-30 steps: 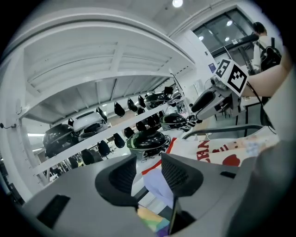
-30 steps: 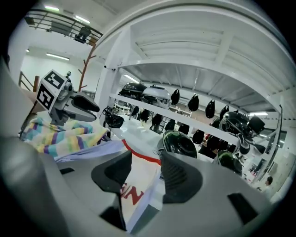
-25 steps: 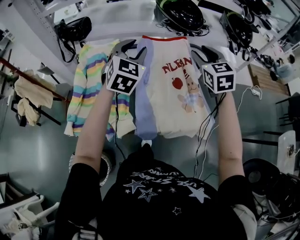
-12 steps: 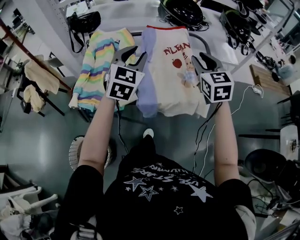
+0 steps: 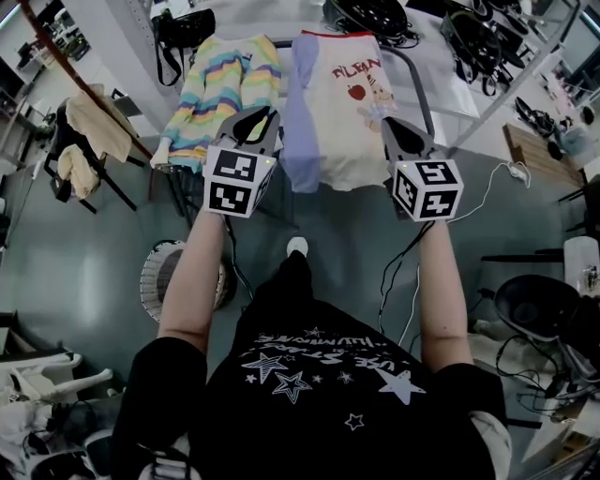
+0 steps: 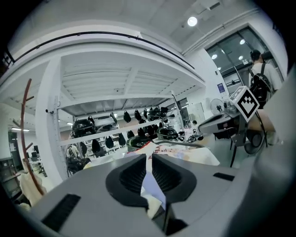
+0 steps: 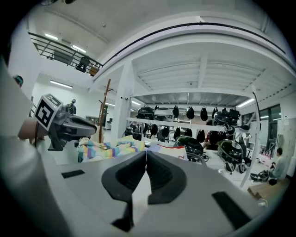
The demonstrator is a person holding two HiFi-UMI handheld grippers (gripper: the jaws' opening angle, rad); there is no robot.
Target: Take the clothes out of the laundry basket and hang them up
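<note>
A rainbow-striped sweater (image 5: 220,94) and a cream printed shirt (image 5: 352,122) with lavender sleeves hang side by side on the rack (image 5: 418,80). Both grippers are held level in front of the person, short of the clothes and touching neither. The left gripper (image 5: 262,114) (image 6: 150,155) has just been closing; a narrow slit remains, with nothing gripped, and the shirt (image 6: 185,152) shows beyond it. The right gripper (image 5: 392,125) (image 7: 146,155) has also just been closing and its tips now meet with nothing between them. A round white slatted basket (image 5: 157,277) stands on the floor at the left.
A wooden coat stand with cream cloths (image 5: 89,131) stands at the left. Shelves of black helmets (image 5: 366,14) and a black bag (image 5: 183,28) are behind the rack. Cables (image 5: 403,262) trail over the grey floor, and a black chair (image 5: 539,314) is at the right.
Both grippers have drawn back from the hanging clothes toward the person, and their jaws have closed. The clothes now sit higher and farther off in the head view.
</note>
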